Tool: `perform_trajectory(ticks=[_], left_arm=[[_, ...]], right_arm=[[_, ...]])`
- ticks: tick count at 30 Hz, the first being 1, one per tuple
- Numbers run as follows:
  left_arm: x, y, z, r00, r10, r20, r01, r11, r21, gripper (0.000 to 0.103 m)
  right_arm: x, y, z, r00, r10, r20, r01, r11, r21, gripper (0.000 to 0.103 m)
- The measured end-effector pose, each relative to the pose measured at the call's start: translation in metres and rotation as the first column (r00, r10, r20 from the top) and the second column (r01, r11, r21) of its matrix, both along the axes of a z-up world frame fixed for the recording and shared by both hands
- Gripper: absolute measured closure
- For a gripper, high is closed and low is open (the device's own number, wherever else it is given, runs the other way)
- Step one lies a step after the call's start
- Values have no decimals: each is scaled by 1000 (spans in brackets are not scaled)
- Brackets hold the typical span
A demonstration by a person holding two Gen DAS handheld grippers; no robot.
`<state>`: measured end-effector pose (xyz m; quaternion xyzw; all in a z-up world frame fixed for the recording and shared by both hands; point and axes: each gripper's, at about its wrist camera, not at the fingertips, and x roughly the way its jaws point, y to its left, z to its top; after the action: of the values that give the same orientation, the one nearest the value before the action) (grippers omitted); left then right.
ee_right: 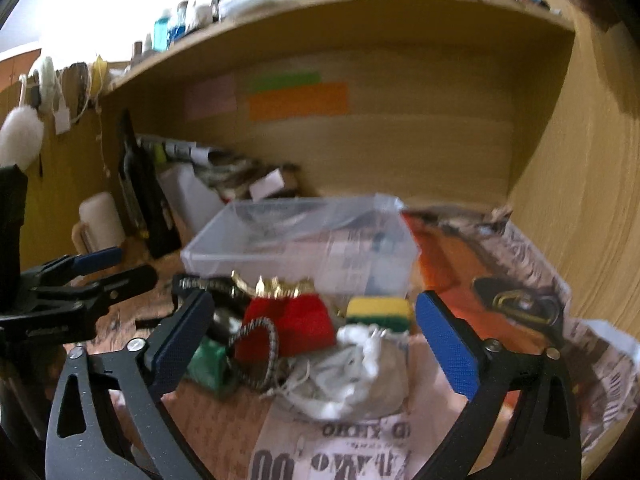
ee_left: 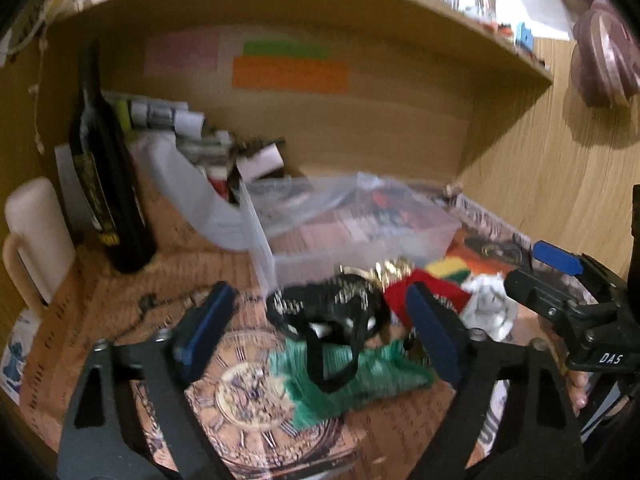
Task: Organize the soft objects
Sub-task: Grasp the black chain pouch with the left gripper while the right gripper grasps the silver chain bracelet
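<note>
A heap of soft things lies on the desk before a clear plastic box (ee_left: 360, 236) (ee_right: 304, 248). It holds a black lace mask (ee_left: 332, 308), a green cloth (ee_left: 352, 380) (ee_right: 208, 364), a red pouch with gold trim (ee_right: 288, 324) (ee_left: 420, 292), a yellow-green sponge (ee_right: 378, 312) (ee_left: 448, 270) and a white drawstring pouch (ee_right: 356, 376) (ee_left: 490, 312). My left gripper (ee_left: 320, 332) is open, its jaws on either side of the mask and green cloth. My right gripper (ee_right: 312, 344) is open around the red and white pouches.
A dark bottle (ee_left: 104, 184) and a cream mug (ee_left: 36, 240) stand at the left. Papers and small boxes (ee_left: 192, 132) are piled at the back. The desk carries printed paper with a clock picture (ee_left: 248, 396). A wooden shelf (ee_left: 320, 0) overhangs; a wooden wall (ee_right: 580, 200) closes the right.
</note>
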<state>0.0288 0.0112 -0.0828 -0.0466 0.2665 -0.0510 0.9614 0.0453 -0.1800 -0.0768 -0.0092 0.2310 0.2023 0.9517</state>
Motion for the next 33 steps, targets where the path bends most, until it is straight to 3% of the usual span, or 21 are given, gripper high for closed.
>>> perform_trajectory(ticks=[10,19,24,27,33], left_arm=[[15,4,-23,997,-1,-81,-1,999,-33,28],[37,0,-23,996,-9,-83,6,999,-35,28],[52,1,-32,993,-12,-113,6,998,-56,28],[55,1,-36,993,-14,-114,7,998,-58,32],[54,4,-39,993,-26,-116,17,997,-73,57]], right_arm=[[3,13,-18,991,98,-94,-98,995,12,51],[19,29,-36,977,135,-168,-139,990,-15,78],[21,33,-41,977,125,-170,-135,990,-46,91],[23,35,-43,979,115,-171,-129,989,-71,93],[24,37,-45,983,104,-152,-118,989,-86,96]])
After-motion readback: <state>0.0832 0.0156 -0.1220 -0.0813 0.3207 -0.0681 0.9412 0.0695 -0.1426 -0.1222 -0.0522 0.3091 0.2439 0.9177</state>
